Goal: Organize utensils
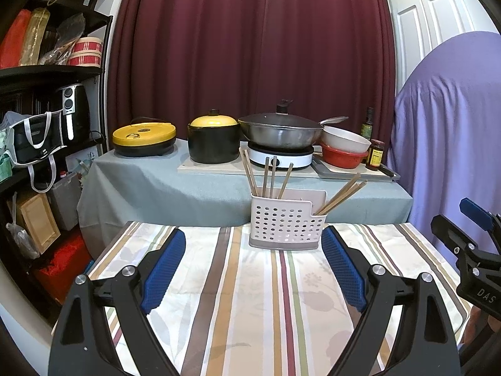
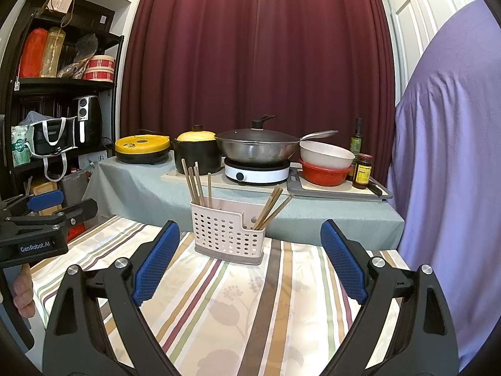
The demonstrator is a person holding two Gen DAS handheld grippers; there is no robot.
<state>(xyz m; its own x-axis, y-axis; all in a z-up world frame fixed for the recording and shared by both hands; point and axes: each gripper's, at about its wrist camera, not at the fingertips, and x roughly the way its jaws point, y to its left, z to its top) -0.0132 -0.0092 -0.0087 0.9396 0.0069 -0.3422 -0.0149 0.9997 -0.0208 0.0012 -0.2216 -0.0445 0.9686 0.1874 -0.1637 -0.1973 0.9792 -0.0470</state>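
A white perforated utensil holder (image 1: 286,224) stands at the far edge of the striped table; it also shows in the right wrist view (image 2: 230,233). Several wooden chopsticks (image 1: 269,178) stand in its left compartment, and a few more (image 1: 341,195) lean in its right compartment. In the right wrist view the same chopsticks show on the left (image 2: 197,185) and on the right (image 2: 272,208). My left gripper (image 1: 255,268) is open and empty, just short of the holder. My right gripper (image 2: 250,261) is open and empty, also just short of it.
The table wears a striped cloth (image 1: 250,307). Behind it a grey-covered counter (image 1: 194,185) carries pots, a wok (image 1: 281,131) on a hob, bowls and bottles. A black shelf unit (image 1: 47,119) stands left, a purple-draped object (image 1: 444,131) right.
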